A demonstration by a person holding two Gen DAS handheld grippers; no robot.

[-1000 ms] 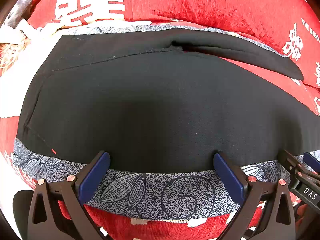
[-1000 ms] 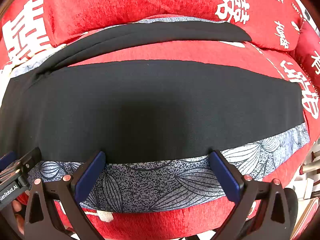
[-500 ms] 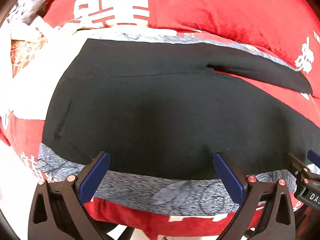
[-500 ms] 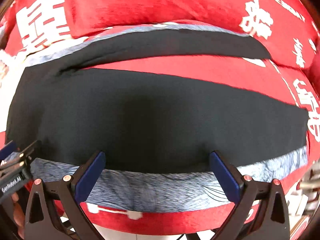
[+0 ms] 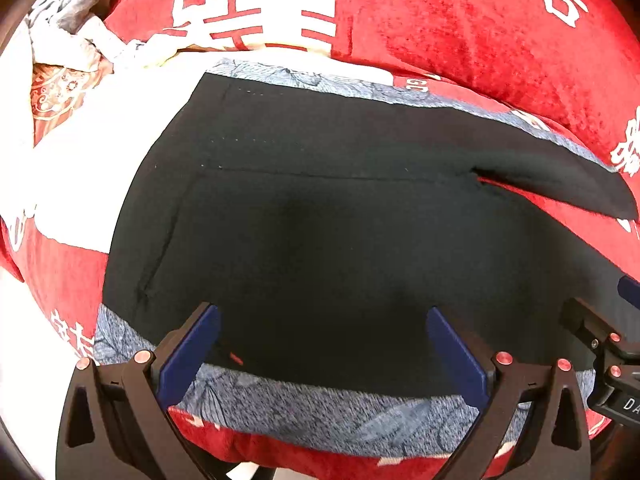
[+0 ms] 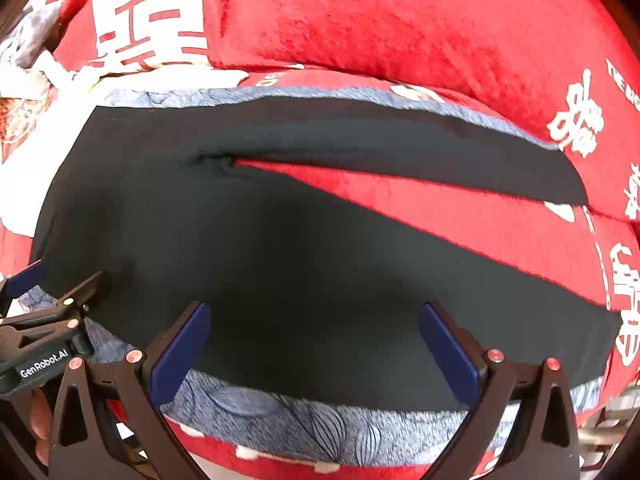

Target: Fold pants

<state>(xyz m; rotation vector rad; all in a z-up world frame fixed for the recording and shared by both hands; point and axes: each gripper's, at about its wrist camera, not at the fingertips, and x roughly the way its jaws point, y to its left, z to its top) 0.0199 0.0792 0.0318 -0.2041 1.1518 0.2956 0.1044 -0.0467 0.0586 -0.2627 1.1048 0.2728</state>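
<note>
Pants (image 5: 340, 240), black, lie flat on a red velvet cover (image 5: 460, 32) with white characters, over a grey leaf-print cloth (image 5: 320, 408) that shows along near and far edges; waist end at left, two legs splay to the right with red cover showing between them (image 6: 460, 208); left claw (image 5: 320, 344) spread wide, blue pads over the near hem edge near the waist, nothing gripped; right claw (image 6: 316, 340) likewise spread wide over the near leg, empty; each claw shows at the edge of the other's view; crumpled pale fabric (image 5: 68, 20) far left.
</note>
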